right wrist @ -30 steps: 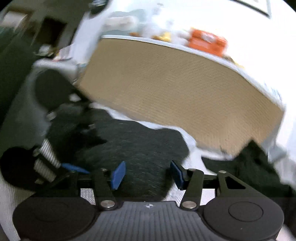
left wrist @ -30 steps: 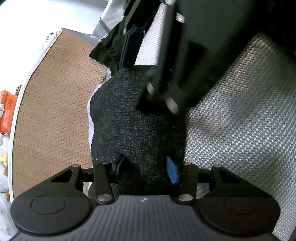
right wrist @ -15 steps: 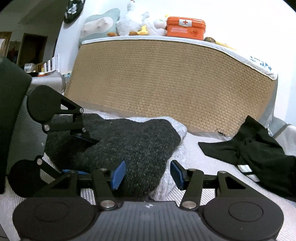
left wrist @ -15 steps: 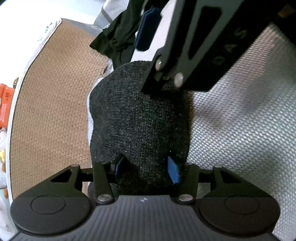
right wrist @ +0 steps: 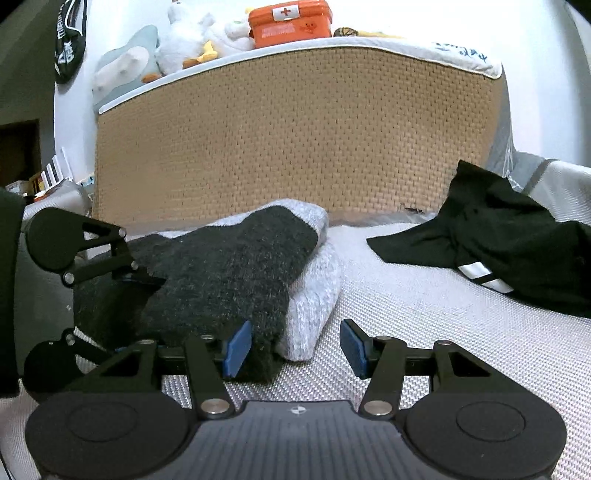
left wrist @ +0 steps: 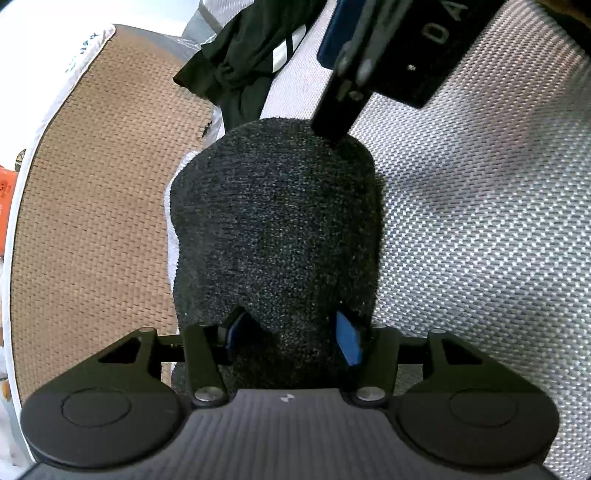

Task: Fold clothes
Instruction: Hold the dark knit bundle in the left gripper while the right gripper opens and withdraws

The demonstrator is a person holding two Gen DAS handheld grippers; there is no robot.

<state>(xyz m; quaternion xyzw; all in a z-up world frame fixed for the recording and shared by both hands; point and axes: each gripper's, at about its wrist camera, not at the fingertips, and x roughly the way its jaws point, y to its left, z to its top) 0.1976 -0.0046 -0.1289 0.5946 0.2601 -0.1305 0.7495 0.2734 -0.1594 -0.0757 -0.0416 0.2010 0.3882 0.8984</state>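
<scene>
A folded dark knit garment (left wrist: 273, 229) lies on a folded light grey garment (right wrist: 317, 288) on the woven grey surface (left wrist: 480, 221). My left gripper (left wrist: 291, 336) is shut on the near end of the dark knit; the fabric bulges over its pads while the jaws ease open. In the right wrist view that gripper (right wrist: 129, 314) clasps the stack from above and below at the left. My right gripper (right wrist: 295, 347) stands open at the stack's corner, left pad beside the dark knit (right wrist: 229, 266), right pad clear of it. One of its fingers (left wrist: 334, 110) reaches the knit's far edge.
A crumpled black garment with white stripes (right wrist: 498, 240) lies to the right on the grey surface (right wrist: 443, 332). A tan woven panel (right wrist: 295, 147) stands upright behind the stack. On top of it sit an orange first-aid box (right wrist: 291, 22) and plush toys (right wrist: 184, 37).
The right gripper has rolled level and drawn back from the middle of the dark knit to its edge. The left jaws stand slightly wider on the knit.
</scene>
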